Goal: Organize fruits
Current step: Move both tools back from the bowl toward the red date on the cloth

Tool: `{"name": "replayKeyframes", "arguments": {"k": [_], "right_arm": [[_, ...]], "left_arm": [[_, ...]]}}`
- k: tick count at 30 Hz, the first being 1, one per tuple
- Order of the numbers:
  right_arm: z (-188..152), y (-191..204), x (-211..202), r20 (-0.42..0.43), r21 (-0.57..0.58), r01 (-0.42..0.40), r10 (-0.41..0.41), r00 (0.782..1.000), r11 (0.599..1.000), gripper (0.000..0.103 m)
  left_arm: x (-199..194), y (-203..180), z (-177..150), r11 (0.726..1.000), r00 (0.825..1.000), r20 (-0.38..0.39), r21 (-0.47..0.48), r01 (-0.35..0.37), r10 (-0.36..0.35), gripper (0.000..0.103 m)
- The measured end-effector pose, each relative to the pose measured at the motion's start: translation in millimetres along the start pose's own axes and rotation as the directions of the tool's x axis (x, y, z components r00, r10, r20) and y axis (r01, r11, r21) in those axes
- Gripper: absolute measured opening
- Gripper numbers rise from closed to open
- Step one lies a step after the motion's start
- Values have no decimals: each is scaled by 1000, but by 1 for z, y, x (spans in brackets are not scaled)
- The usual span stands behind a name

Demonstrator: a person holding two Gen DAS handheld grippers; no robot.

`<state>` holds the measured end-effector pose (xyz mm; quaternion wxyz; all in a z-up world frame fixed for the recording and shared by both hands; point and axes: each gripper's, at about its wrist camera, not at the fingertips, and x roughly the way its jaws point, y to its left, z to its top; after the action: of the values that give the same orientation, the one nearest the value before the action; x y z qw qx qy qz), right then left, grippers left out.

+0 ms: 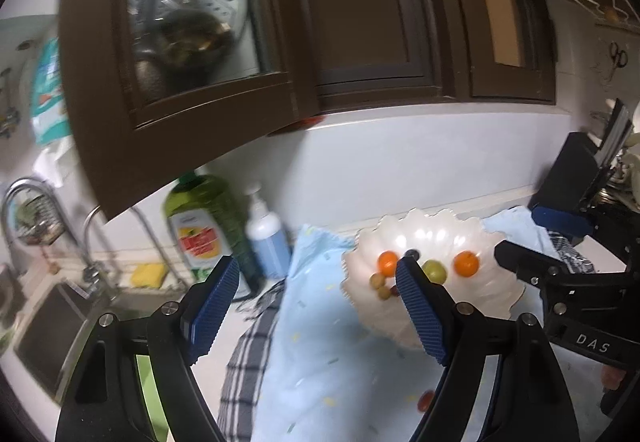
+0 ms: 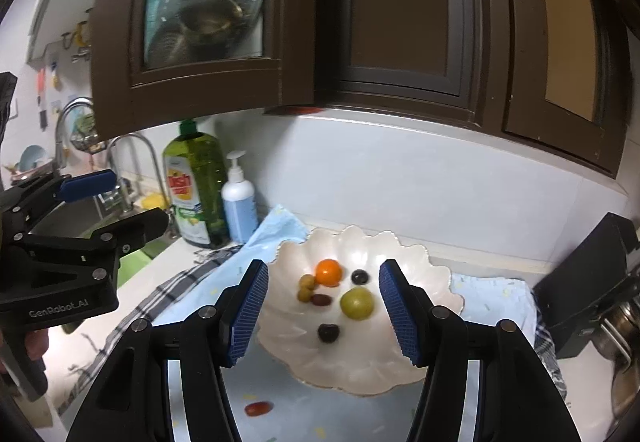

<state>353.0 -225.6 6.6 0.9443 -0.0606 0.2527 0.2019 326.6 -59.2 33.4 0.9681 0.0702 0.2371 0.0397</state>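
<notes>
A white scalloped bowl [image 2: 420, 278] sits on a light blue cloth [image 2: 304, 414]. It holds an orange fruit [image 2: 329, 272], a green fruit [image 2: 357, 303], two small olive-green fruits [image 2: 305, 287], a red grape tomato [image 2: 321, 299] and two dark round fruits [image 2: 329, 333]. A red grape tomato [image 2: 258, 408] lies on the cloth in front of the bowl, also in the left wrist view [image 1: 426, 399]. My right gripper [image 2: 324, 316] is open and empty above the bowl's near side. My left gripper [image 1: 318, 308] is open and empty, left of the bowl [image 1: 496, 294].
A green dish soap bottle [image 2: 196, 182] and a white pump bottle [image 2: 239, 198] stand at the back left beside a sink [image 1: 52, 326] and faucet. A checked towel [image 1: 246, 366] lies under the blue cloth. Dark cabinets [image 2: 400, 22] hang overhead. A black box [image 2: 592, 282] stands at right.
</notes>
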Motion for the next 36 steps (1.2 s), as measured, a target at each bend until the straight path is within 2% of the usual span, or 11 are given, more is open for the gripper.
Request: {"name": "replayKeyframes", "arguments": {"k": [7, 20, 32, 36], "right_arm": [[-15, 15, -11, 14, -41, -80, 81, 997, 996, 59], [-35, 22, -23, 9, -99, -217, 219, 976, 971, 59], [-70, 19, -11, -68, -148, -286, 279, 958, 947, 59], [-87, 21, -2, -111, -174, -313, 298, 948, 934, 59]], "left_arm": [[-24, 3, -27, 998, 999, -28, -55, -30, 29, 81], [-57, -3, -56, 977, 988, -64, -155, -146, 138, 82], [-58, -33, -102, 934, 957, -155, -227, -275, 244, 82], [-52, -46, -120, 942, 948, -203, -182, -281, 243, 81]]}}
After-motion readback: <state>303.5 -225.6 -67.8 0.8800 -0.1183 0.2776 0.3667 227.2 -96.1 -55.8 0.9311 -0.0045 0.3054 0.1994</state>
